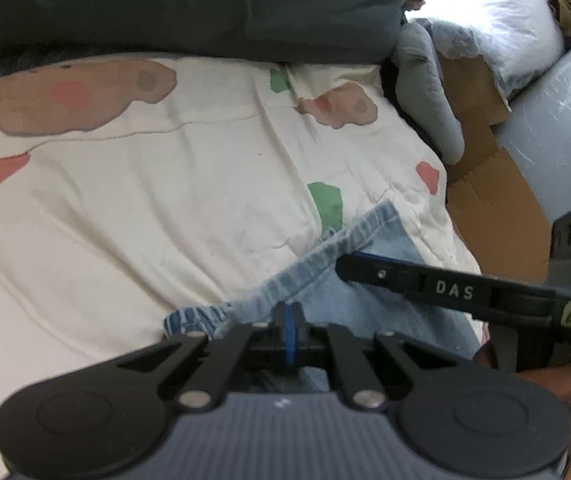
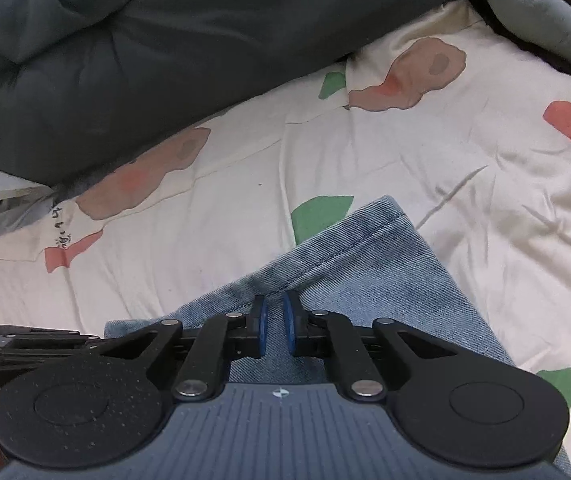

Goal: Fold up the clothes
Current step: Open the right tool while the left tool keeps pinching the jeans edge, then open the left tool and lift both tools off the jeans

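Observation:
Light blue jeans lie on a cream bedcover printed with pink, green and brown patches. Their stitched hem runs diagonally up to the right. My left gripper is shut, its blue pads pressed together on the hem's edge. In the right wrist view the jeans spread out below my right gripper. A raised fold of denim sits pinched between its nearly closed blue pads. Seen from the left wrist, the right gripper reaches in from the right onto the denim.
A dark grey duvet is bunched along the far side of the bed. To the right are a grey cushion, brown cardboard and a white plastic bag. A person's hand holds the right gripper.

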`<state>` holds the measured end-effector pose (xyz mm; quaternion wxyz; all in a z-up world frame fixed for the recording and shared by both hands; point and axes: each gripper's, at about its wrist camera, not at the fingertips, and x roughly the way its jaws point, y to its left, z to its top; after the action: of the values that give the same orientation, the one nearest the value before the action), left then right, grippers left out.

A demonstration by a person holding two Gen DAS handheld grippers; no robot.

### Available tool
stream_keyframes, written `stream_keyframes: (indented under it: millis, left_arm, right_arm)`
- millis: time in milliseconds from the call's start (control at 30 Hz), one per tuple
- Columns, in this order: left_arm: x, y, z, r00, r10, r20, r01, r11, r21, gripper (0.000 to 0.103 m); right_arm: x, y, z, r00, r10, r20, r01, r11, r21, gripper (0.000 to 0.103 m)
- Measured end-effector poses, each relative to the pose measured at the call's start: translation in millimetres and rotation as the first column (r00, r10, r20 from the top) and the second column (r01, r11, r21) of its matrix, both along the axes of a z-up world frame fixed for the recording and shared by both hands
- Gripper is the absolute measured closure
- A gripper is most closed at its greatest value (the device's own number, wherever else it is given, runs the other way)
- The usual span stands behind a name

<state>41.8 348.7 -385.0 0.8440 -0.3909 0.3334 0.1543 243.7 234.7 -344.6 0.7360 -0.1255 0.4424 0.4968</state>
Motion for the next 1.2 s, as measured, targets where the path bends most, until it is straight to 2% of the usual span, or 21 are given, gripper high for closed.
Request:
stream_keyframes:
  millis: [67,167,333,433,500,567,600,667,700,733,767,800,967,1133,1200]
  left_arm:
    - [3,0,3,1.000,-0.002,-0.016,0.002,1.000,0.002,0.100]
    - [9,1,8,0.998,-0.017,-0.055,0.018,1.000,0.009,0.100]
    - [10,-1,9,0.997,-0.049,-0.067,0.052,0.998,0.041,0.100]
    - [12,-1,12,0.995,-0.062,-0.082,0.067,0.996,0.052,0.100]
    - [15,-2,19,0.993,-0.067,-0.100,0.073,0.996,0.058,0.100]
    - [18,-6,26,0.991,-0.075,-0.108,0.084,0.994,0.076,0.101]
    - [19,-8,30,0.991,-0.080,-0.110,0.089,0.992,0.085,0.097]
    - [21,-14,39,0.990,-0.092,-0.106,0.103,0.990,0.101,0.090]
    - [21,-17,43,0.989,-0.101,-0.105,0.113,0.988,0.110,0.084]
    - [23,-20,47,0.988,-0.112,-0.106,0.125,0.985,0.120,0.080]
    - [25,-23,51,0.986,-0.124,-0.107,0.138,0.982,0.130,0.079]
    - [26,-26,54,0.985,-0.136,-0.108,0.150,0.978,0.141,0.079]
    - [36,-40,63,0.976,-0.186,-0.113,0.205,0.960,0.191,0.070]
    - [44,-51,64,0.972,-0.204,-0.120,0.228,0.942,0.245,0.070]
    - [44,-51,63,0.973,-0.199,-0.121,0.224,0.942,0.251,0.070]
  right_arm:
    - [2,0,-1,0.999,-0.038,-0.029,0.038,0.999,0.006,0.090]
    - [0,1,-1,0.998,-0.059,-0.023,0.059,0.998,0.002,0.090]
    - [-3,-4,-2,0.993,-0.113,-0.036,0.114,0.993,0.011,0.091]
    - [-10,-9,-6,0.987,-0.160,-0.030,0.162,0.986,0.045,0.091]
    - [-16,-2,0,0.988,-0.151,0.019,0.151,0.988,0.007,0.090]
    - [-19,4,7,0.990,-0.136,0.048,0.138,0.990,-0.028,0.086]
    - [-19,6,11,0.991,-0.127,0.050,0.129,0.991,-0.044,0.085]
    - [-11,2,22,0.992,-0.129,-0.008,0.128,0.992,-0.015,0.070]
    - [-9,-4,29,0.990,-0.140,-0.022,0.140,0.990,0.010,0.066]
    - [-7,-9,35,0.988,-0.151,-0.035,0.152,0.988,0.034,0.057]
    - [-4,-14,39,0.984,-0.167,-0.060,0.169,0.985,0.044,0.048]
    - [-1,-19,43,0.980,-0.182,-0.085,0.187,0.981,0.053,0.045]
    - [-1,-38,56,0.991,-0.109,-0.077,0.110,0.994,0.000,0.043]
    - [-6,-72,63,0.999,-0.041,0.016,0.041,0.999,0.013,0.043]
    - [-4,-88,64,0.998,-0.046,0.040,0.045,0.998,0.041,0.043]
